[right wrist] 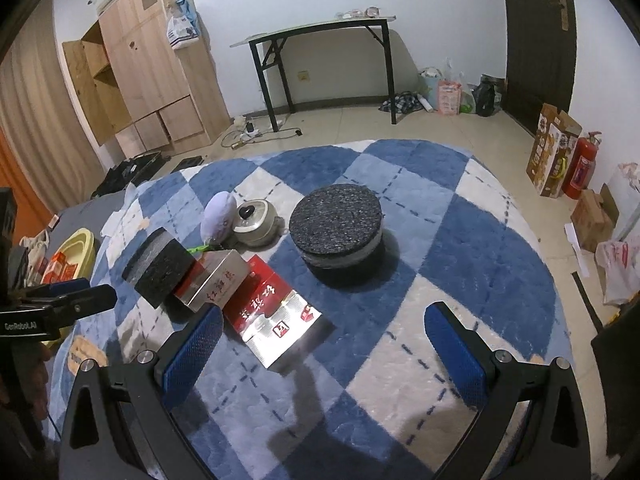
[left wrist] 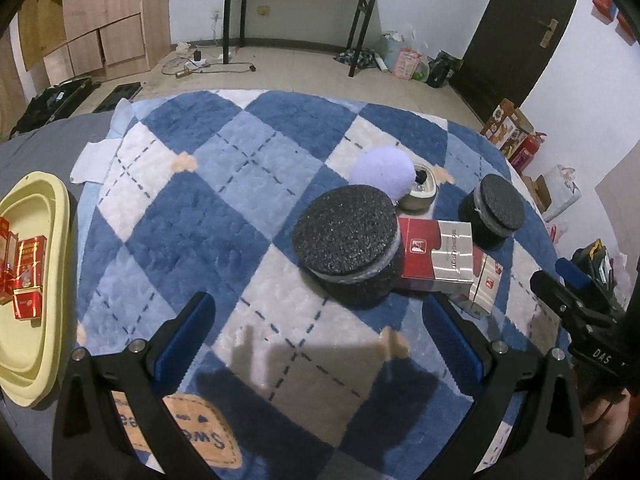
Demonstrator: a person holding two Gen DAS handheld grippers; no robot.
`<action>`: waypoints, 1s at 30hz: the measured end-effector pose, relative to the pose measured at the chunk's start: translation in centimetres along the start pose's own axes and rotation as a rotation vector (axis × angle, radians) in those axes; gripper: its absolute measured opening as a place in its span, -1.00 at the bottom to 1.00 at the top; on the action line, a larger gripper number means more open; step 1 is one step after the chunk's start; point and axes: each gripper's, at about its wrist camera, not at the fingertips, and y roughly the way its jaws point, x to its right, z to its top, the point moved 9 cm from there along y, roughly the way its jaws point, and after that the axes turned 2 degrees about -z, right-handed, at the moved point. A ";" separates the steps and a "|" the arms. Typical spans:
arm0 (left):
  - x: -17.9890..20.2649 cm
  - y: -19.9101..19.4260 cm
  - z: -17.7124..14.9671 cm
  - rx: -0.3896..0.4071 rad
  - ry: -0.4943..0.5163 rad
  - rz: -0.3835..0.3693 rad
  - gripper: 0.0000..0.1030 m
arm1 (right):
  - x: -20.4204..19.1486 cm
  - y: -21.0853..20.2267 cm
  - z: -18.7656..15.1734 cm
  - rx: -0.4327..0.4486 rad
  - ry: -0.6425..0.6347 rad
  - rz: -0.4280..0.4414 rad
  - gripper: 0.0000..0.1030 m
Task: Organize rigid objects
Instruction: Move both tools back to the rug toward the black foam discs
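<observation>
On the blue checked rug, two red-and-silver boxes (left wrist: 438, 254) (right wrist: 276, 312) lie together; the second box (left wrist: 484, 284) (right wrist: 216, 280) lies beside the first. A black foam disc (left wrist: 346, 236) (right wrist: 156, 264) touches them on one side, and another black foam disc (left wrist: 496, 208) (right wrist: 336, 228) stands on the other. A purple ball (left wrist: 382, 172) (right wrist: 218, 216) and a cream round tin (left wrist: 420, 192) (right wrist: 256, 220) sit behind. My left gripper (left wrist: 320, 332) is open and empty, just before the boxes. My right gripper (right wrist: 324, 340) is open and empty, its left finger beside the flat box.
A yellow tray (left wrist: 48, 320) (right wrist: 82, 240) holding several red boxes (left wrist: 28, 276) lies at the rug's left. The other gripper shows at each view's edge (left wrist: 576, 308) (right wrist: 68, 304). A black-legged table (right wrist: 324, 64), wardrobe (right wrist: 152, 60) and floor clutter stand beyond.
</observation>
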 end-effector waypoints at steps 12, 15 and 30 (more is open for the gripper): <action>-0.1 0.2 0.0 -0.007 -0.004 0.004 1.00 | 0.6 0.4 -0.2 -0.018 0.007 -0.001 0.99; 0.1 -0.1 0.2 0.000 -0.009 0.005 1.00 | 0.5 0.1 0.0 -0.014 0.008 -0.001 0.99; 0.2 -2.1 -0.4 0.016 -0.075 -0.023 1.00 | 0.9 -2.6 0.6 0.015 0.013 -0.091 0.99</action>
